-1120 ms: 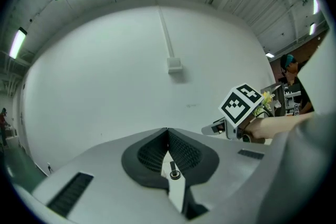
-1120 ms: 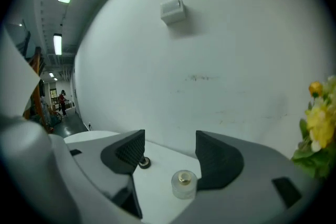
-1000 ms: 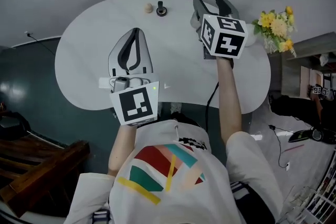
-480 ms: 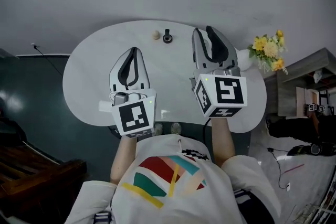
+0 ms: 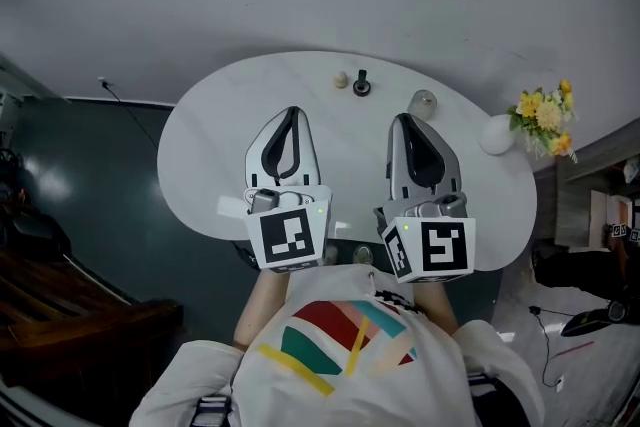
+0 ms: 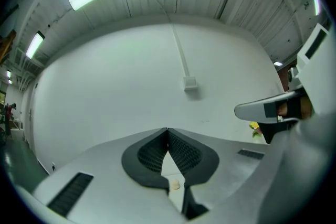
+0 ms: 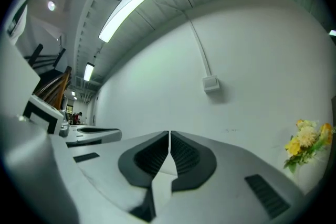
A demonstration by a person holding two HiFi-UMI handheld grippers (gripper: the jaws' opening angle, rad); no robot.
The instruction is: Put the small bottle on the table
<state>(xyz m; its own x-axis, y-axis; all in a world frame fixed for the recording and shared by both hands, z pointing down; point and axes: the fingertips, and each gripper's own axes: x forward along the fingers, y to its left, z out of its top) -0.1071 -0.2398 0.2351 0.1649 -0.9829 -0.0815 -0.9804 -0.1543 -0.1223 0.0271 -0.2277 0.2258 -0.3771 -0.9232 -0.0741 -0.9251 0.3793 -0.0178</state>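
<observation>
A small clear bottle [image 5: 423,102] stands upright on the white oval table [image 5: 210,145], toward its far right, with nothing touching it. My right gripper [image 5: 405,120] hovers over the table just in front of the bottle, jaws shut and empty; its own view shows the fingertips [image 7: 169,136] meeting with nothing between them. My left gripper [image 5: 291,112] is level with it to the left, also shut and empty, the tips pressed together [image 6: 168,131] in its own view.
A small beige knob [image 5: 341,79] and a black object [image 5: 361,85] sit near the table's far edge. A white vase [image 5: 497,135] with yellow flowers [image 5: 545,115] stands at the right end. A white wall lies beyond the table, dark floor to the left.
My right gripper has drawn back from the table's far side toward the person and its jaws have closed. The small bottle now stands uncovered on the table. The left gripper has held its place.
</observation>
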